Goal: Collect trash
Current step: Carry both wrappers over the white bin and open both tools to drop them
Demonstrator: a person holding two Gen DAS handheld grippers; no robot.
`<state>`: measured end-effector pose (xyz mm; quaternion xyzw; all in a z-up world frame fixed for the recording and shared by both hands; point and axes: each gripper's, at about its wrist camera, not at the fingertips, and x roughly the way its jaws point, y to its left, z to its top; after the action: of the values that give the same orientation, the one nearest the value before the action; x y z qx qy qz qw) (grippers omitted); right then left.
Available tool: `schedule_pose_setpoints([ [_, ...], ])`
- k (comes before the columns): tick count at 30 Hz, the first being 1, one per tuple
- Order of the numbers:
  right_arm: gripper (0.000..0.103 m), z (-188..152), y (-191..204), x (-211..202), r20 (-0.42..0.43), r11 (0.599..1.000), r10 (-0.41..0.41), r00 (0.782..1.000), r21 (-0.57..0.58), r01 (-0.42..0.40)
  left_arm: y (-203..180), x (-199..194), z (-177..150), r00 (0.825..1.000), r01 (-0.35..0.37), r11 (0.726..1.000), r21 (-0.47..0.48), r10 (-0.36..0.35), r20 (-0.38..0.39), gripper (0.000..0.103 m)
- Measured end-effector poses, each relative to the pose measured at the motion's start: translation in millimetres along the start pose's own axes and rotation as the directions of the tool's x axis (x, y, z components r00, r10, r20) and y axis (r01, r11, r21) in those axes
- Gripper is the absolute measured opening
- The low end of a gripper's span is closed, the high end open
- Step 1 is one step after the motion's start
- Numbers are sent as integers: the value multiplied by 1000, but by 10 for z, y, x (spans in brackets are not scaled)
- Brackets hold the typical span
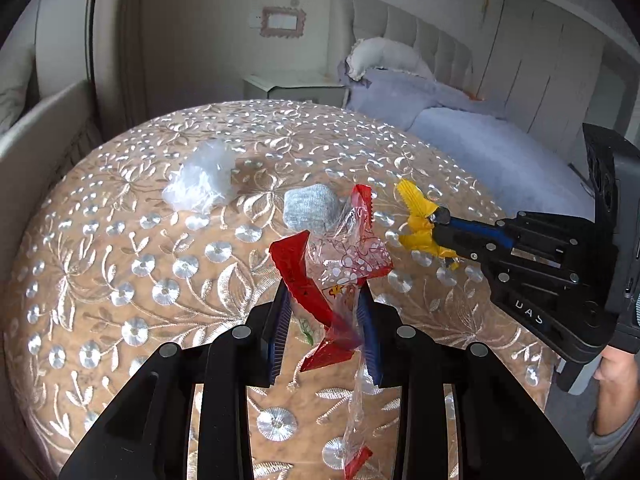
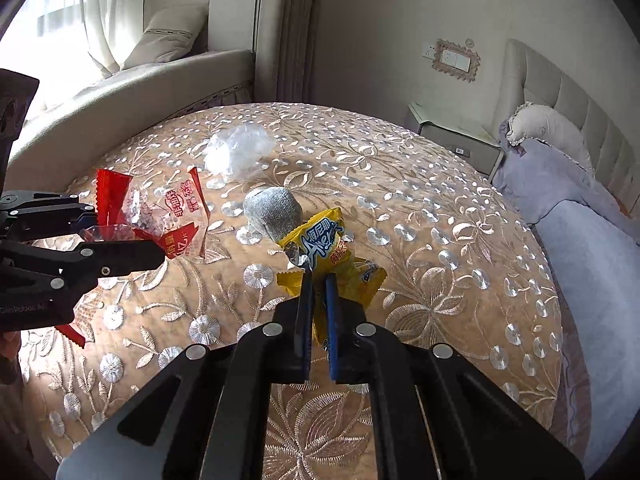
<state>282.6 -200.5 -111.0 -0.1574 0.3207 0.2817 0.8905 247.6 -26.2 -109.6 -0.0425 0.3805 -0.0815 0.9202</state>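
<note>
Round worktop [image 2: 460, 240], tan cloth with silver floral embroidery, fills both views. Bed with lavender bedding [image 2: 592, 248] and padded headboard sits just beside it, on the right in both views; window seat with cushion [image 2: 168, 36] behind it.

Left gripper [image 1: 326, 332]: jaws clamped on red-and-clear crinkled plastic snack wrapper [image 1: 340, 256]; wrapper is lifted off the cloth, a clear strip with a red end hanging down between the jaws.

Right gripper [image 2: 318, 308]: jaws together, pinching a yellow foil snack packet [image 2: 320, 240] with blue print. Packet is at mid-worktop; cannot tell if its far end touches the cloth.

On the worktop and not held: crumpled clear plastic bag [image 2: 238, 152] toward the far side, and a grey knitted bundle, sock-like [image 2: 272, 212], near centre, just behind the yellow packet and right of the red wrapper.

Person's hand [image 1: 618, 364] partly visible behind the right gripper body.
</note>
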Motion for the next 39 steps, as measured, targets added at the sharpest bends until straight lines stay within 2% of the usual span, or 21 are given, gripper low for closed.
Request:
schedule_pose_setpoints([
  [5, 7, -240, 42, -591, 64, 999, -11, 998, 33, 9, -348, -161, -115, 999, 50, 998, 32, -50, 21, 32],
  [12, 7, -705, 6, -1336, 115, 989, -99, 988, 121, 85, -913, -371, -335, 990, 135, 987, 88, -137, 23, 32],
  [21, 7, -1350, -76, -1951, 128, 957, -201, 971, 238, 167, -1691, -477, -748, 973, 231, 952, 200, -231, -26, 32],
  [28, 7, -1972, -165, -2368, 89, 911, -289, 953, 332, 245, -2377, -452, -1132, 943, 332, 899, 285, -315, -103, 32],
  [39, 7, -2941, -307, -2782, -33, 816, -376, 926, 463, 347, -3271, -278, -1844, 879, 471, 809, 352, -394, -271, 32],
])
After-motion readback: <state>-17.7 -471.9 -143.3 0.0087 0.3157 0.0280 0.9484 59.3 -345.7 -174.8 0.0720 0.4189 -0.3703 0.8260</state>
